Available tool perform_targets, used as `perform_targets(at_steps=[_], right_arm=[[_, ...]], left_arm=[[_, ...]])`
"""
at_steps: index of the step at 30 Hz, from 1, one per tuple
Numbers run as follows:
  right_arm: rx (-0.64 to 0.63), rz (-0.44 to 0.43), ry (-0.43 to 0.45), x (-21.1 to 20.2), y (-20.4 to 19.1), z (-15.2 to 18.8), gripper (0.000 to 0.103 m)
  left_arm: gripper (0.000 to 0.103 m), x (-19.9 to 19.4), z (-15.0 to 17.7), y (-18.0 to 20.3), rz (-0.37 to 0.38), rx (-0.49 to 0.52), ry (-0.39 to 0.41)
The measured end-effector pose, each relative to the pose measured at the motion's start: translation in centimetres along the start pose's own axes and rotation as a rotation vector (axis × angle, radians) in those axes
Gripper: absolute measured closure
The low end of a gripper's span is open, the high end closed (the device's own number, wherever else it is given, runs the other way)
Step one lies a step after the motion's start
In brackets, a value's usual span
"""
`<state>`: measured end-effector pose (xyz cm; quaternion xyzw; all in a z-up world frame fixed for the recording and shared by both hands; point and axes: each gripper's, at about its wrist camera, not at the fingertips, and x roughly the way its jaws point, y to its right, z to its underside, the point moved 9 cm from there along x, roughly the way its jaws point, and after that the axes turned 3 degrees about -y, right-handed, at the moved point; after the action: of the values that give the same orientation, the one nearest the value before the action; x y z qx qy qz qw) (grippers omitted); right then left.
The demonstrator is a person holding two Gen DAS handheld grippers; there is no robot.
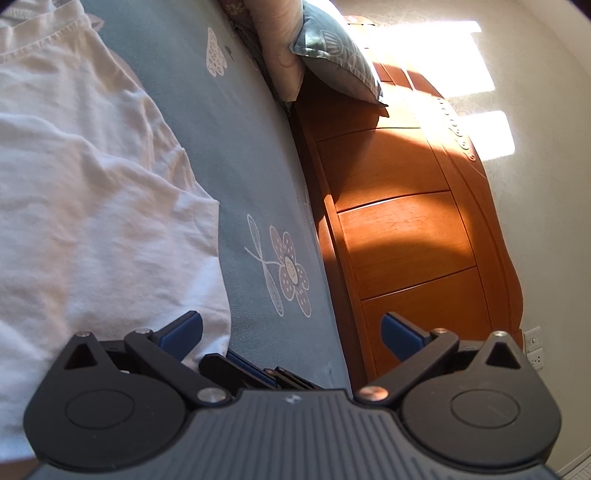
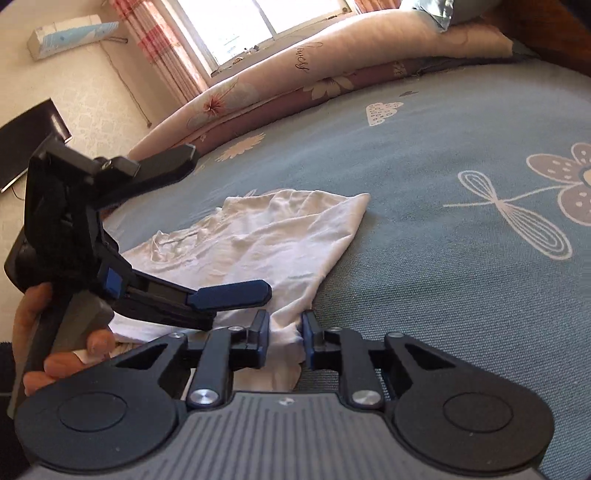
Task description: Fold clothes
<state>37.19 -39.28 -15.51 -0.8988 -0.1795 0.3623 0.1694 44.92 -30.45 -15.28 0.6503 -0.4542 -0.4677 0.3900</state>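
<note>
Bare bedsheet [image 2: 424, 229] right of the shirt [image 2: 266, 243]; headboard [image 1: 406, 229] blocks beyond.

White shirt [image 2: 258, 240]. Blue-grey bedsheet [image 2: 424, 258], pale flower prints. Orange-brown wooden headboard [image 1: 399, 229]. Pink floral quilt [image 2: 258, 88]. Red-checked curtain [image 2: 155, 40]. Black tools, blue pads [image 2: 229, 295].

The bed sheet [image 1: 258, 177] is viewed closely from just above by both wrist cameras: one faces the wooden headboard [image 1: 406, 229], the other the window [image 2: 258, 22]. The white garment [image 2: 266, 240] is shared.
</note>
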Motion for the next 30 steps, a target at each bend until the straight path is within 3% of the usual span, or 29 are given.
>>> perform_targets(at_steps=[3, 6, 8, 10, 11, 13, 14, 17, 18, 19, 20, 23, 27, 30], right_arm=[[0.053, -0.002, -0.01, -0.6, 0.4, 0.3, 0.093], [0.191, -0.036, 0.004, -2.0, 2.4, 0.5, 0.094], [0.243, 0.008, 0.04, -3.0, 4.1, 0.3, 0.1], [0.246, 0.008, 0.065, -3.8, 4.8, 0.0, 0.097], [0.256, -0.028, 0.066, -3.9, 4.6, -0.1, 0.093], [0.235, -0.056, 0.069, -3.7, 3.7, -0.3, 0.075], [0.202, -0.047, 0.064, -3.3, 3.0, -0.4, 0.058], [0.122, -0.004, 0.046, -1.9, 1.4, -0.2, 0.055], [0.097, 0.011, 0.04, -1.4, 0.9, -0.1, 0.068], [0.098, 0.023, 0.035, -1.1, 0.8, 0.0, 0.089], [0.14, 0.031, 0.033, -0.9, 1.1, 0.1, 0.096], [0.272, 0.023, 0.042, -1.4, 2.8, 0.1, 0.097], [0.345, 0.096, 0.097, -3.8, 5.7, -0.3, 0.102], [0.359, 0.021, 0.124, -4.1, 5.1, -0.9, 0.097]], left_arm=[[0.001, 0.0, 0.1, 0.0, 0.006, 0.007, 0.003], [0.001, 0.0, 0.1, 0.0, 0.007, 0.011, 0.006], [0.001, 0.0, 0.1, 0.0, 0.003, 0.014, 0.008], [0.001, 0.1, 0.1, 0.0, -0.003, 0.019, 0.008], [0.001, 0.1, 0.2, 0.0, -0.008, 0.023, 0.007], [0.001, 0.2, 0.2, 0.0, -0.015, 0.028, 0.007], [0.001, 0.1, 0.2, 0.1, -0.017, 0.027, 0.009], [0.001, 0.0, 0.1, 0.2, -0.019, 0.018, 0.02], [0.001, 0.0, 0.1, 0.2, -0.02, 0.014, 0.023], [0.001, -0.1, 0.1, 0.3, -0.023, 0.012, 0.029], [0.001, -0.3, 0.0, 0.5, -0.028, 0.012, 0.04], [0.001, -1.2, 0.1, 0.8, -0.042, 0.025, 0.063], [0.001, -2.2, 0.0, 0.8, -0.061, 0.032, 0.067], [0.001, -2.8, 0.1, 1.0, -0.074, 0.045, 0.076]])
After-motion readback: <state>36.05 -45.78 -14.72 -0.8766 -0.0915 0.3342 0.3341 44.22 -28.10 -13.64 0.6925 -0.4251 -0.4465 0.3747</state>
